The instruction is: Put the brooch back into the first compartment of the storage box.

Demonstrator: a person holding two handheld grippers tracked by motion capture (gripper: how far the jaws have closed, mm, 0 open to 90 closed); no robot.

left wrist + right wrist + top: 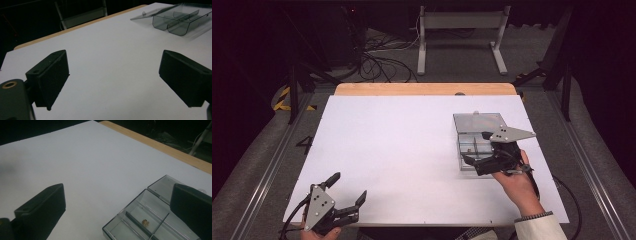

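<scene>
No brand, label or writing is legible. A clear compartment box (pixel 476 140) with open lid lies near the table's (pixel 402 155) right edge, holding a small brown item (pixel 145 222) in one compartment. The right gripper (pixel 477 148) hovers over it, jaws spread, empty. The left gripper (pixel 347 189) sits at the near-left corner, spread, well apart from the box.

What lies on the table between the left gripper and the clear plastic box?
Nothing: between the left gripper and the clear plastic box there is just bare white table, as the high view shows.
</scene>
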